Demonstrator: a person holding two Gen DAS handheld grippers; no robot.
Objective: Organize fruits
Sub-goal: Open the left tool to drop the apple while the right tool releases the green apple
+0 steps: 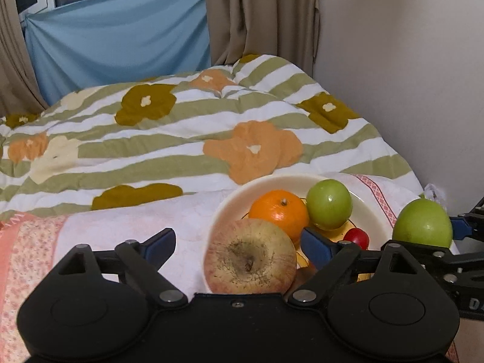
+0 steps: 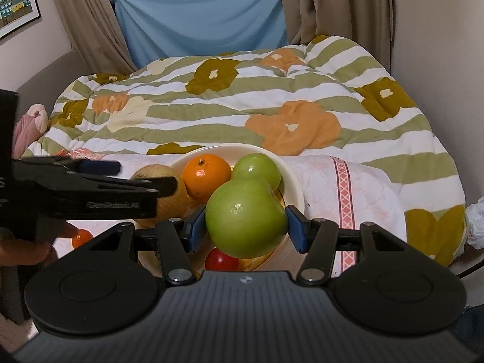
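On a floral quilt [image 2: 272,112], a bowl [image 2: 295,187] already holding fruit. Right gripper [image 2: 246,227] clamped on a green apple [image 2: 246,220]; left gripper [image 1: 239,242] wide around a tan apple [image 1: 249,257], pads clear. Best lowered gently right of the orange [image 2: 207,178], released only once settled.

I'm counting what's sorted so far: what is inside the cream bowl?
The bowl holds an orange, a green apple and a small red fruit. The large yellowish apple covers its near rim.

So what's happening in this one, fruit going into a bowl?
A person with two handheld grippers is gathering fruit into a cream bowl on a bed. The right gripper holds a green apple above the bowl. The left gripper is open around a yellowish apple at the bowl's near edge. An orange, another green apple and a small red fruit are already inside.
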